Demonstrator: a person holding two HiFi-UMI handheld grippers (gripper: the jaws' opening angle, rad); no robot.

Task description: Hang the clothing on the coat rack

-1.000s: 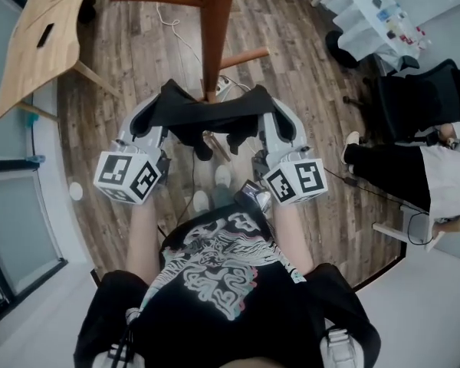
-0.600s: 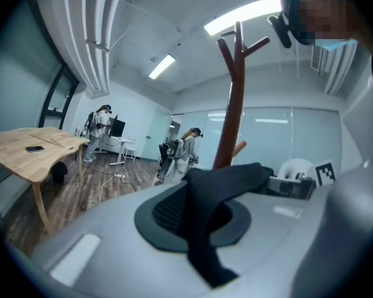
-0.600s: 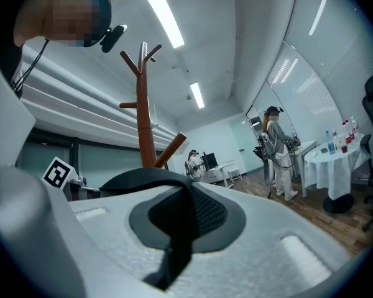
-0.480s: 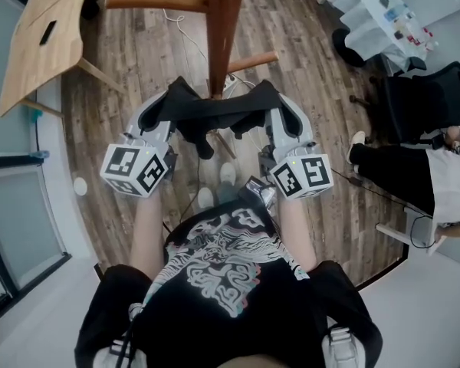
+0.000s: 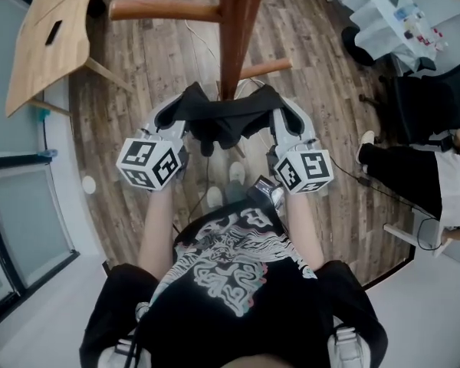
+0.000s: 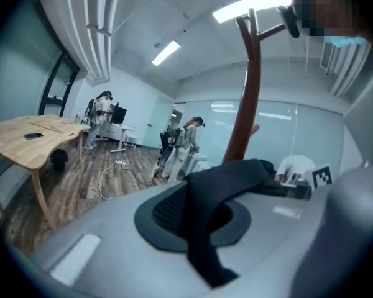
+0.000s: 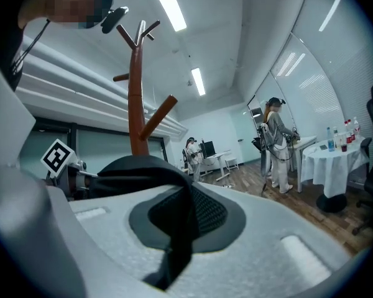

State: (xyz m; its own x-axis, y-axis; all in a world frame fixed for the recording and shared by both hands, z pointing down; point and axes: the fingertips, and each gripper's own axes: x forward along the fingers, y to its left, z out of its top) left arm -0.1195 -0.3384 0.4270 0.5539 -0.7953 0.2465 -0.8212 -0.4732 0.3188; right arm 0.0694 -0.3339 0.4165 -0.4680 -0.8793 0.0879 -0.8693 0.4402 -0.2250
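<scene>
Left gripper (image 5: 182, 112) and right gripper (image 5: 282, 110) pinch the clothing (image 5: 226, 118) (stretched between them) by the coat rack (image 5: 238, 37); it likely needs lifting onto a peg (image 5: 165, 10).

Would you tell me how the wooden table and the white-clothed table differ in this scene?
The wooden table is bare wood on splayed legs; the white-clothed table is draped in cloth. The wooden table carries one small dark flat item; the white-clothed table carries several bottles. Both stand on the wood floor.
</scene>
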